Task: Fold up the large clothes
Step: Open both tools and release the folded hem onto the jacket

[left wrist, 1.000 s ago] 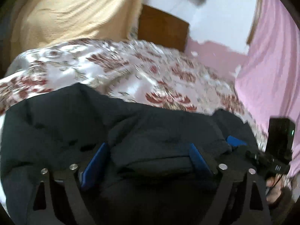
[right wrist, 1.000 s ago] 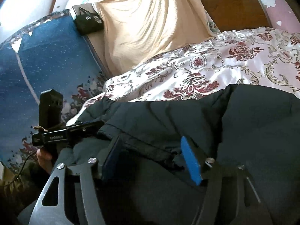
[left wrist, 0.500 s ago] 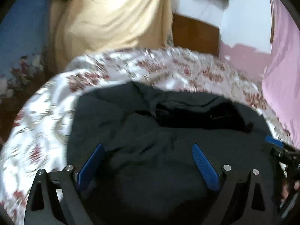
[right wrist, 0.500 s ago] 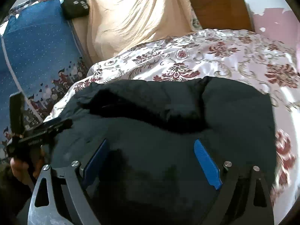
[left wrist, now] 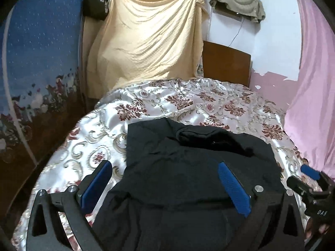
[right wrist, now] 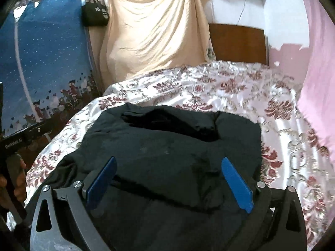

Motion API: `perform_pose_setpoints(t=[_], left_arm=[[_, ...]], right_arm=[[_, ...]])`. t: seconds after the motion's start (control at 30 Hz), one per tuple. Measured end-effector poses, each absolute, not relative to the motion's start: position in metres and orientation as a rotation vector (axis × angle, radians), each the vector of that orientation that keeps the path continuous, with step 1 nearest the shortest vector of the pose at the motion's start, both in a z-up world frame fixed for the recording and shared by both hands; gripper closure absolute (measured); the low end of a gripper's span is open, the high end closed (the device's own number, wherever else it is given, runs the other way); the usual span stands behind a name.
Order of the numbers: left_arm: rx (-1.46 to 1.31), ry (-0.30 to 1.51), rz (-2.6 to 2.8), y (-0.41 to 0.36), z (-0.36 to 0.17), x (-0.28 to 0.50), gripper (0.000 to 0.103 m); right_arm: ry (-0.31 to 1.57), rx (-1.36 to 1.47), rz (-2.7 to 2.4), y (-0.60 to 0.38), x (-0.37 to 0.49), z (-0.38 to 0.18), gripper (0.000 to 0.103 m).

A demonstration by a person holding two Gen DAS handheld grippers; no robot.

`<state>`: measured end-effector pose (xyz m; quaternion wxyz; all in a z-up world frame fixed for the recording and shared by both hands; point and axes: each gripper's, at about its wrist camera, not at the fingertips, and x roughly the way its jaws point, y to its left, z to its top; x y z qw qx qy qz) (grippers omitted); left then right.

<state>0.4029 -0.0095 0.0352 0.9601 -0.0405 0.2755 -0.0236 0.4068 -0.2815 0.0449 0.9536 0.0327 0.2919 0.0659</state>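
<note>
A large black garment (left wrist: 194, 167) lies in a folded heap on the floral bedspread (left wrist: 159, 102); it also shows in the right wrist view (right wrist: 171, 152). My left gripper (left wrist: 165, 179) is open and empty, above the garment's near left part. My right gripper (right wrist: 167, 175) is open and empty, above the garment's near middle. The right gripper's blue fingertip (left wrist: 309, 172) shows at the right edge of the left wrist view. The left gripper's body (right wrist: 23, 138) shows at the left edge of the right wrist view, with a hand on its handle.
A yellow cloth (left wrist: 146, 39) hangs behind the bed beside a wooden headboard (left wrist: 226, 62). A blue starry panel (right wrist: 41, 58) stands left with a black bag (right wrist: 95, 12) hung on it. A pink curtain (left wrist: 312, 83) hangs right.
Both grippers let go of the black garment and pulled back and up. The garment now lies on the bed, and more of the room is in view.
</note>
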Motion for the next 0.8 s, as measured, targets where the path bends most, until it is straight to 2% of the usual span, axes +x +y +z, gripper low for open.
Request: perform_pose_setpoints(t=[0.33, 0.8], left_arm=[[-0.013, 0.526, -0.088, -0.012, 0.071, 0.296, 0.001], [0.099, 0.514, -0.143, -0.014, 0.075, 0.194, 0.0]], right_arm=[[0.574, 0.068, 0.13, -0.279, 0.303, 0.086, 0.005], [0.566, -0.012, 0.092, -0.268, 0.188, 0.11, 0.005]])
